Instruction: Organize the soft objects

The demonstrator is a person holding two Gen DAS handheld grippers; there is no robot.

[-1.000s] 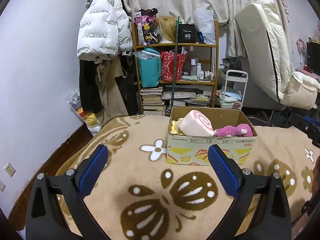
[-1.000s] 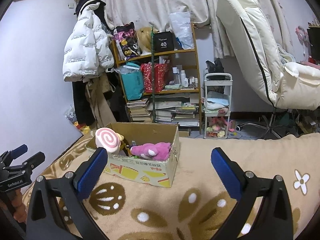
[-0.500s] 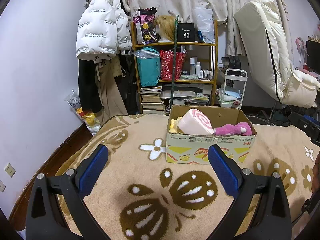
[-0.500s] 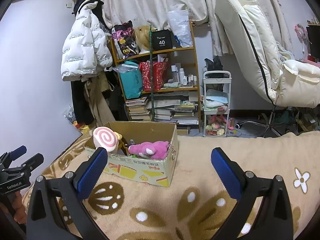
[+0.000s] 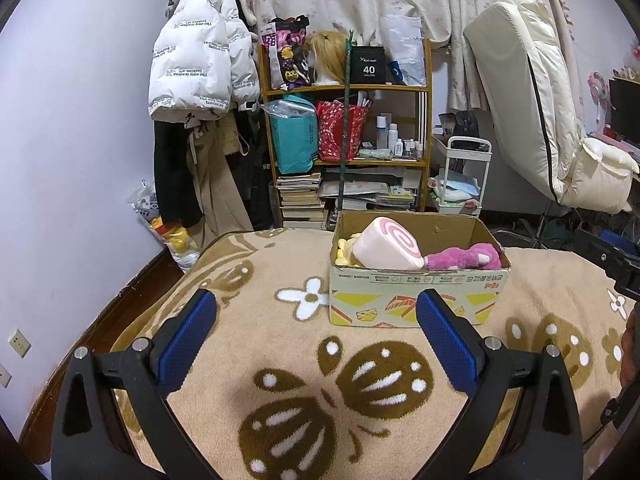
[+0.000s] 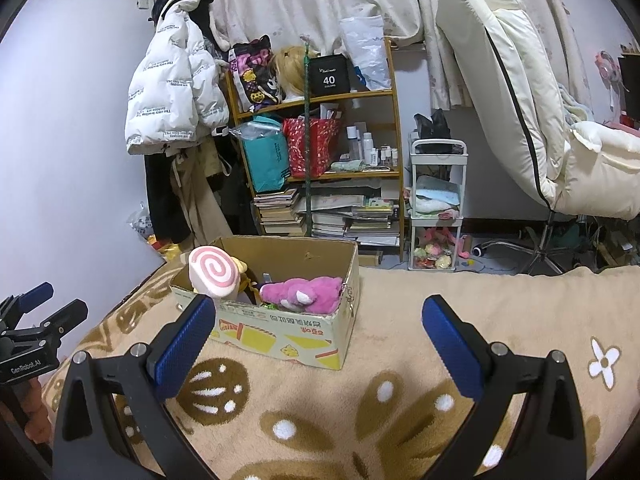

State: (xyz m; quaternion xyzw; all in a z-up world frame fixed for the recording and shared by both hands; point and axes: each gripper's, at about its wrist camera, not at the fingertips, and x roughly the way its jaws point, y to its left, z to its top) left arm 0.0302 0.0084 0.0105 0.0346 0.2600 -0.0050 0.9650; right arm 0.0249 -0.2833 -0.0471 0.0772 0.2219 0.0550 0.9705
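Observation:
A cardboard box (image 5: 416, 300) (image 6: 280, 336) stands on the beige patterned blanket (image 5: 280, 340). In it lie a pink swirl-roll plush (image 5: 390, 248) (image 6: 212, 272), a magenta plush animal (image 5: 464, 258) (image 6: 304, 294) and a yellow plush (image 5: 345, 250), mostly hidden. My left gripper (image 5: 316, 332) is open and empty, held above the blanket short of the box. My right gripper (image 6: 318, 334) is open and empty, to the right of the box. The left gripper also shows at the left edge of the right wrist view (image 6: 32, 320).
A wooden shelf (image 5: 348, 152) with bags, bottles and books stands behind the bed. A white jacket (image 5: 196, 64) hangs at the left. A white trolley (image 6: 438, 208) and a cream recliner chair (image 6: 520, 100) stand at the right.
Both views have shifted slightly; the box sits a little farther off and lower in frame. Both grippers stay open and empty.

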